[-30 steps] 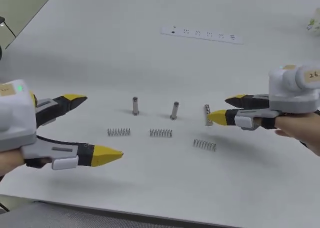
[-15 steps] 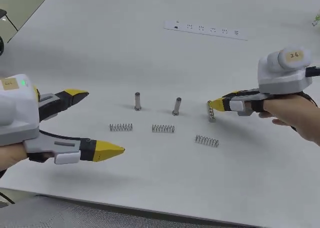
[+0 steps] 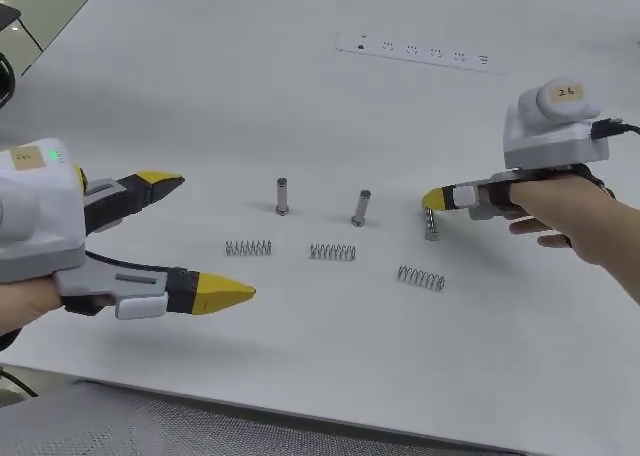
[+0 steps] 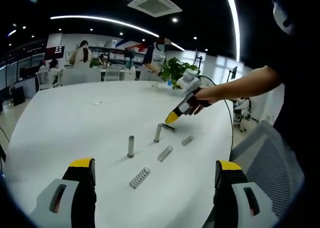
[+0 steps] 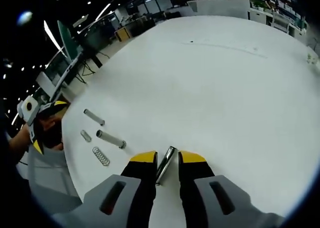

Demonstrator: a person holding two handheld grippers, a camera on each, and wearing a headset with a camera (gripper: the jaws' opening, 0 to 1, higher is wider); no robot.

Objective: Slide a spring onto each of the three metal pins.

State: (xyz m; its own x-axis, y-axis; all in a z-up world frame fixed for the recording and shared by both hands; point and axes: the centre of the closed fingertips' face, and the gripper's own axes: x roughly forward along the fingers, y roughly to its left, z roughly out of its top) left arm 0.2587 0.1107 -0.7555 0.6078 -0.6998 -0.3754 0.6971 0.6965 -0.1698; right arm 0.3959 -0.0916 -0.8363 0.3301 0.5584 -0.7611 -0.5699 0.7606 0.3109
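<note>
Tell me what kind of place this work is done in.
Probably an open-plan office or lab. It has a big white table with a power strip, a mesh chair, a plant and a ceiling vent.

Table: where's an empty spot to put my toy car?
Bare: the wide stretch between the power strip and the pins, and the strip between the springs and the near edge. Crowded: the pins and springs in the middle, with the left tongs and right tongs at either side.
</note>
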